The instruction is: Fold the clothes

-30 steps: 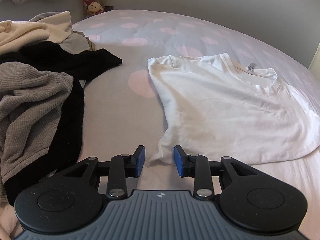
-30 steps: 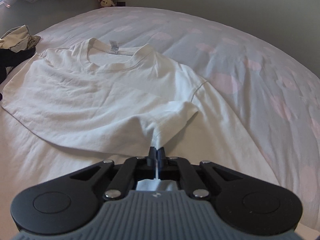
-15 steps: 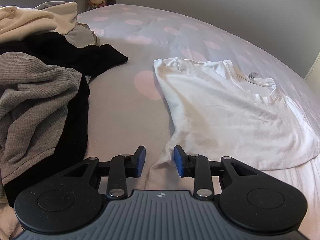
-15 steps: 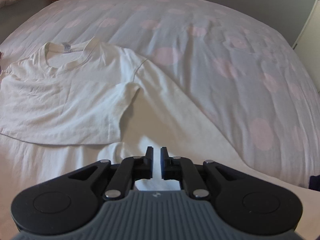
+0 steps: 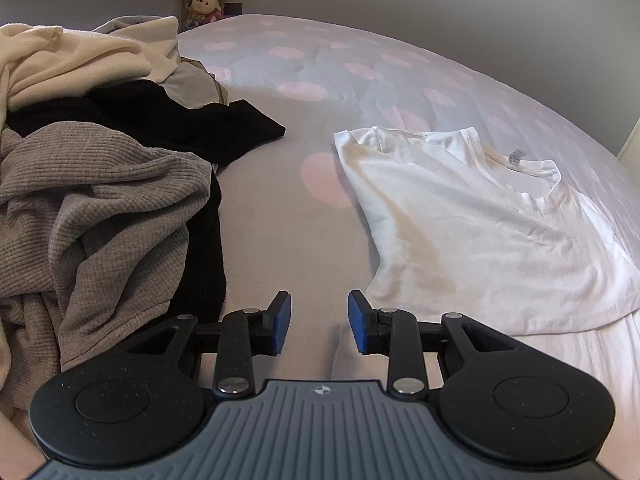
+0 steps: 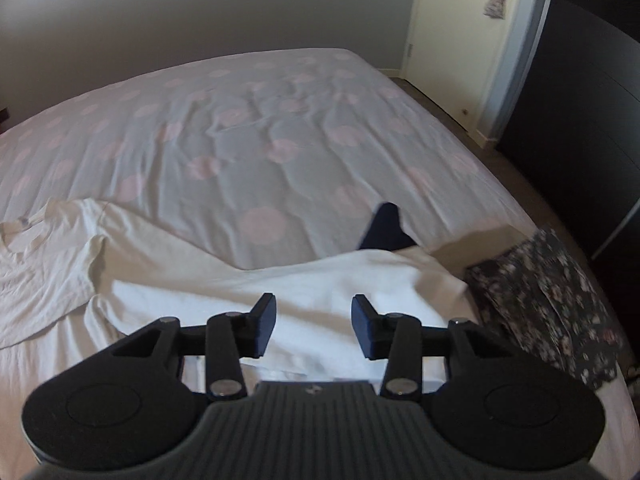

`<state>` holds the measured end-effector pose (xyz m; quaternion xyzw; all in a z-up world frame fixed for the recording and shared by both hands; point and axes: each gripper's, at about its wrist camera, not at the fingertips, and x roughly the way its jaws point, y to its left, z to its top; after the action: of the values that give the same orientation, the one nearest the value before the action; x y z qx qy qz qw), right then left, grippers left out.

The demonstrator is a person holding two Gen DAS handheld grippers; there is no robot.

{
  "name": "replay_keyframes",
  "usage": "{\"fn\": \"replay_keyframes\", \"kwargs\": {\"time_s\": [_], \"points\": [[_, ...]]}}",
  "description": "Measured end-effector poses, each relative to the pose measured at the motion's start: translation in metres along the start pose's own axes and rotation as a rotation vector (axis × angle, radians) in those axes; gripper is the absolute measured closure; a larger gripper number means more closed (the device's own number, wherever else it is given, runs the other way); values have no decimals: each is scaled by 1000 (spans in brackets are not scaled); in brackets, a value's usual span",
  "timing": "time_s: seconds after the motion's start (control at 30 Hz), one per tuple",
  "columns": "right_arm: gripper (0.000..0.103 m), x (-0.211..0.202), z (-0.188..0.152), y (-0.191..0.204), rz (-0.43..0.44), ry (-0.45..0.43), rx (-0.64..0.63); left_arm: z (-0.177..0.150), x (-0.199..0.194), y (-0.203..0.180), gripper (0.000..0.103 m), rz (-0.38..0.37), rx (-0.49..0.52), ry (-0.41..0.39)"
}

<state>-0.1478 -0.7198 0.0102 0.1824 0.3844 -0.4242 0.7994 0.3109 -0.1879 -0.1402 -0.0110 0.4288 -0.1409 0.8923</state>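
Observation:
A white T-shirt lies flat on the bed, collar and label toward the far right. My left gripper hovers open over the bare sheet just off the shirt's near left corner, nothing between its blue pads. In the right wrist view the T-shirt lies at the left edge, its sleeve folded in over the body. My right gripper is above a white cloth to the right of the shirt. Its jaws are opening and hold nothing.
A heap of grey, black and cream clothes fills the left of the bed. The spotted bed sheet stretches behind. A dark blue garment and a floral cloth lie near the bed's right edge, with a door beyond.
My right gripper let go of the shirt's sleeve, opened, rose and swung to the right, away from the shirt. The sleeve now lies folded on the body. The left gripper drifted slightly back.

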Motion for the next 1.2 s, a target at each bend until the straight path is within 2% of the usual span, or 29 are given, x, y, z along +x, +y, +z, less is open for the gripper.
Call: {"fn": "replay_keyframes", "kwargs": {"time_s": [0.13, 0.2, 0.27, 0.4, 0.53, 0.6, 0.7, 0.77, 0.97, 1.2], "points": [[57, -2, -15, -43, -40, -1, 122, -3, -4, -6, 74, 3, 27, -11], [55, 0, -24, -64, -28, 8, 223, -4, -4, -7, 74, 12, 35, -9], [51, 3, -34, -81, -1, 17, 324, -5, -3, -9, 74, 27, 42, -5], [50, 14, -55, -107, 86, 29, 521, -6, 1, -12, 74, 47, 55, -2], [50, 29, -68, -112, 179, 24, 652, -9, 3, -16, 73, 54, 84, 0], [51, 35, -65, -111, 181, 0, 655, -9, 5, -18, 73, 57, 95, 2], [63, 39, -54, -112, 147, -36, 640, -9, 6, -18, 73, 59, 99, 1], [86, 40, -43, -110, 123, -58, 621, -8, 6, -17, 73, 59, 94, -2], [88, 19, 11, -76, 90, -168, 497, -3, 5, -14, 73, 39, 70, -15], [88, -33, 117, 18, 121, -349, 306, 1, -2, -9, 73, -3, 38, -38]]}}
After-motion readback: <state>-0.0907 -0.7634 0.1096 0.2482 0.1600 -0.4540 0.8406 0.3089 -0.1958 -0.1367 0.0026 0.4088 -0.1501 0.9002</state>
